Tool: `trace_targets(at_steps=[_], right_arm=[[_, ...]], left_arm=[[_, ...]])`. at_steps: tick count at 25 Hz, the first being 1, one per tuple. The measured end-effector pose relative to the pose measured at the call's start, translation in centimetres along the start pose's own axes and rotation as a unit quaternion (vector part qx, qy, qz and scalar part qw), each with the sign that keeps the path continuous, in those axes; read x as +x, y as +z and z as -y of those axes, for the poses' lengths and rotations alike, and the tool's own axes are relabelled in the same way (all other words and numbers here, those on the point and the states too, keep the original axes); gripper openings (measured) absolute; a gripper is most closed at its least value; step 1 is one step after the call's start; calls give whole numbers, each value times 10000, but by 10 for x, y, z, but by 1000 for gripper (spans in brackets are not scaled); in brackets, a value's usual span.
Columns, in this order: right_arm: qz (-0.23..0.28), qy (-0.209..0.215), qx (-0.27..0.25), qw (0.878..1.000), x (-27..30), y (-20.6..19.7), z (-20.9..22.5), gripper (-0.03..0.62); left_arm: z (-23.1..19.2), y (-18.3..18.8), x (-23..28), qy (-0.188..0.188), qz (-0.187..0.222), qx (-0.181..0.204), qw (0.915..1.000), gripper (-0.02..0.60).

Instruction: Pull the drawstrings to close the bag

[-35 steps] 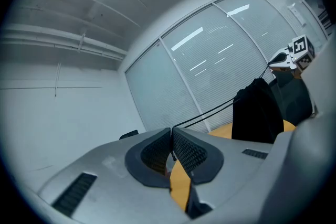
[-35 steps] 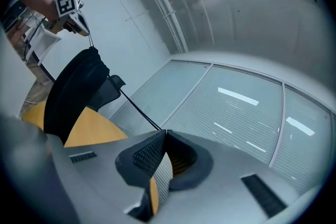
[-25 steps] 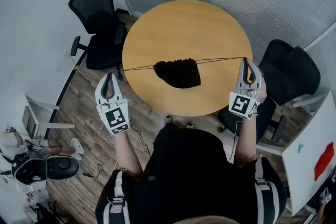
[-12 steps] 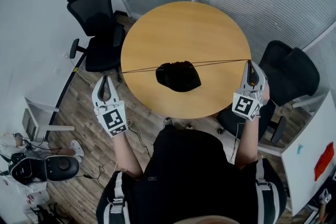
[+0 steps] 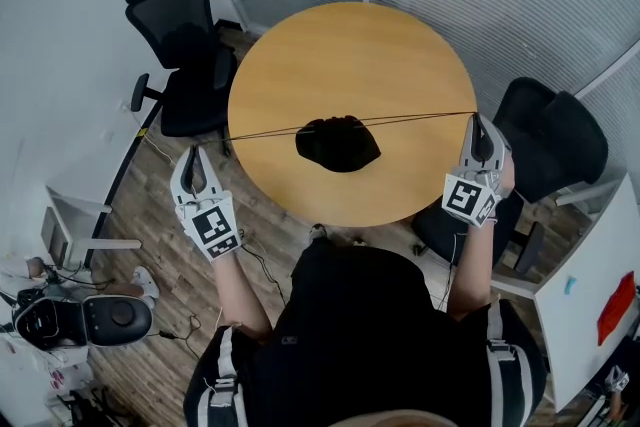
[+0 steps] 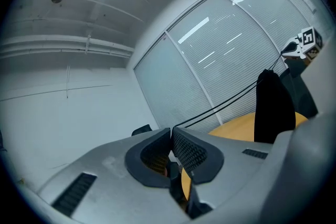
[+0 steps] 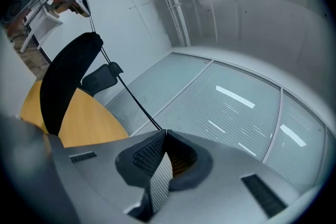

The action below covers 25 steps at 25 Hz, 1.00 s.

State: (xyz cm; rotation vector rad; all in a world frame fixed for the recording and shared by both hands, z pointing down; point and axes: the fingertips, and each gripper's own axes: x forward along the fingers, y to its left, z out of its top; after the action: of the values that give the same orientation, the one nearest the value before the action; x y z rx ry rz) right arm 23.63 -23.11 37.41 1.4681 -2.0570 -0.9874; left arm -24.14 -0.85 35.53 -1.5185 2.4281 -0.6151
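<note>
Head view puts the bag [image 5: 338, 143] midway between my two pairs of jaws, bunched small on the drawstrings [image 5: 420, 118], which run taut to both sides over the table [image 5: 350, 45]. My left gripper [image 5: 196, 155] and right gripper [image 5: 476, 120] are each clamped on a cord end. I judge the mouth nearly shut, with only a final tug left.

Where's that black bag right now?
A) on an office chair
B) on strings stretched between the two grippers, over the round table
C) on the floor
B: the black bag hangs on taut drawstrings pinched by the left gripper and the right gripper, above the table.
</note>
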Motion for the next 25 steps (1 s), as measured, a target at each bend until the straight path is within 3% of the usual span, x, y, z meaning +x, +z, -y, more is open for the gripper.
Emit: trace_targets(at_steps=[25], right_arm=[[42,6,-75,10000,3,-3,1,60]], left_arm=[[-9,2,-2,41,4,152,9999,21]])
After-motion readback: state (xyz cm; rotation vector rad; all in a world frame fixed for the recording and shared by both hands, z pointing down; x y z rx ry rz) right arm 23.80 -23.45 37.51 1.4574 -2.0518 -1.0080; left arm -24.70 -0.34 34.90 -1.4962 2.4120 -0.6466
